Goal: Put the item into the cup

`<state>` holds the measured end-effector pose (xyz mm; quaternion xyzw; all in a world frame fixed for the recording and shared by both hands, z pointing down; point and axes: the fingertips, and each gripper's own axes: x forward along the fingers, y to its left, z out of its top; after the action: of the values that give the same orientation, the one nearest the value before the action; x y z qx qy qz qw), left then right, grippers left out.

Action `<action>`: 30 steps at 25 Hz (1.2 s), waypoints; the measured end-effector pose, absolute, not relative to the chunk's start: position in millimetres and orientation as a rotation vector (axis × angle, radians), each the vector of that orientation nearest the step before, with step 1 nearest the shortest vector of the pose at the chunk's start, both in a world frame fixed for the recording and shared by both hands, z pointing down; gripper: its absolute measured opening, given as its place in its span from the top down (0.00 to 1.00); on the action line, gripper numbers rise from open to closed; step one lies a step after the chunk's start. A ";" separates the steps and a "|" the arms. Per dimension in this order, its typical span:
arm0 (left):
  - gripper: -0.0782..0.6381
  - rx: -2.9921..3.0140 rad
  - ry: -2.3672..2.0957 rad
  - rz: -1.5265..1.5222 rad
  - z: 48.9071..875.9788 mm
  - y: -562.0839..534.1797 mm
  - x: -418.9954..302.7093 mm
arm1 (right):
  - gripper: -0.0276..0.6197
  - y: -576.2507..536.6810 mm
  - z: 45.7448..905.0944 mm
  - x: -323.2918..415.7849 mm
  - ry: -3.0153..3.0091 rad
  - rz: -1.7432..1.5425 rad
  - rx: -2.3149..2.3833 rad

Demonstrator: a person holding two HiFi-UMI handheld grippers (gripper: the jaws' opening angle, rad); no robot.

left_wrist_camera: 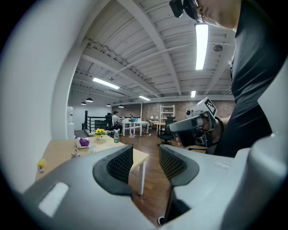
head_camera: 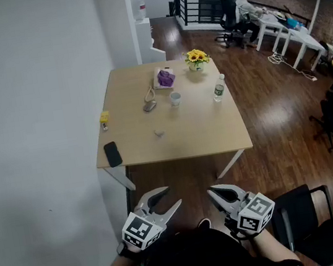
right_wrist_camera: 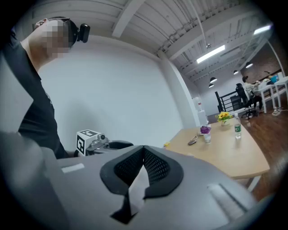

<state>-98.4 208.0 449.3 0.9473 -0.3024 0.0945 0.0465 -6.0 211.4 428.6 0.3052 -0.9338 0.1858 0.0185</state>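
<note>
Holding the left gripper (head_camera: 173, 196) wide open and empty, the right gripper (head_camera: 213, 192) closed on nothing — well short of the table (head_camera: 204, 136), cup (head_camera: 175, 99) not yet reached — everything left to do.

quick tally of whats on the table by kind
phone: 1
cup: 1
water bottle: 1
pot of yellow flowers: 1
purple item: 1
small yellow item: 1
grey item: 1
small pale item: 1
total: 8
</note>
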 end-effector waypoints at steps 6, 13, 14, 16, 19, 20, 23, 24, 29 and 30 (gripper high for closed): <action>0.64 2.877 -0.954 0.307 451.0 185.0 -79.5 | 0.95 182.8 422.5 19.5 -2.919 0.577 0.949; 0.62 2.822 -1.029 0.317 458.0 142.8 -60.6 | 0.94 148.9 418.3 46.7 -2.944 0.537 0.903; 0.62 2.817 -1.037 0.323 459.1 137.3 -57.4 | 0.94 143.6 418.7 51.6 -2.942 0.528 0.902; 0.62 2.811 -1.052 0.339 460.8 127.7 -51.0 | 0.94 133.6 419.4 61.3 -2.943 0.514 0.897; 0.62 2.803 -1.080 0.352 462.3 113.4 -43.1 | 0.94 119.9 420.5 72.7 -2.947 0.483 0.877; 0.62 2.798 -1.091 0.358 463.9 108.6 -40.9 | 0.93 115.7 421.7 75.8 -2.948 0.474 0.869; 0.62 2.777 -1.123 0.386 469.9 94.8 -37.1 | 0.93 104.0 425.4 83.2 -2.950 0.477 0.853; 0.62 2.769 -1.131 0.395 471.2 90.6 -36.9 | 0.92 100.5 425.8 84.8 -2.952 0.484 0.850; 0.62 2.733 -1.161 0.416 479.6 66.7 -40.8 | 0.92 81.7 435.1 83.2 -2.942 0.509 0.824; 0.62 2.728 -1.163 0.412 481.5 61.1 -41.4 | 0.92 76.7 438.3 82.1 -2.934 0.515 0.822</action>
<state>-41.4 61.1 481.5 0.9087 -0.3873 0.1372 0.0739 82.1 76.7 438.3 0.2657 -0.9492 0.1665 0.0256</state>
